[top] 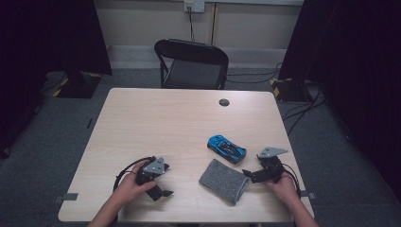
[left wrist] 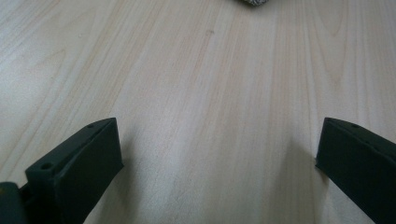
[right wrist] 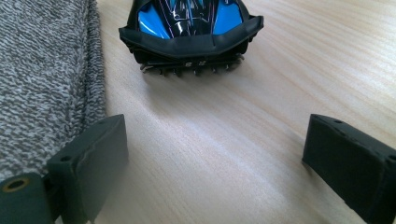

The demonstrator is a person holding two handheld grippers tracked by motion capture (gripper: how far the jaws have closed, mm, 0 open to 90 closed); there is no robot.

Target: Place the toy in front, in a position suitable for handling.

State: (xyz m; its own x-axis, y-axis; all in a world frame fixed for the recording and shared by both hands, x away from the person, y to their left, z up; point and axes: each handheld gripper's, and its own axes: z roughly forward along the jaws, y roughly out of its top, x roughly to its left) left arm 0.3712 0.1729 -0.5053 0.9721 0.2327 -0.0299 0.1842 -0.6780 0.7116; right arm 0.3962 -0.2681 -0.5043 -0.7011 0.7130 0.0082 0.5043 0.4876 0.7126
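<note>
High view: a wooden table [top: 142,123] holds a blue toy car [top: 226,148] just beside a grey pouch [top: 224,180]; both grippers rest near the person.

Left gripper view: jaws spread over bare wood.

Right gripper view: jaws spread, car [right wrist: 191,32] ahead, pouch [right wrist: 44,84] alongside — likely the approach; next, close on the car.

Toy car [right wrist: 189,21] glossy blue plastic; pouch [right wrist: 44,79] rough grey knit cloth; table [left wrist: 196,93] smooth matt wood.

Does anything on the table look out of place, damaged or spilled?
Nothing stands out. The blue toy car stands on its wheels and looks whole. The grey knitted pouch lies flat beside it. Both the left gripper and the right gripper are open and hold nothing.
</note>
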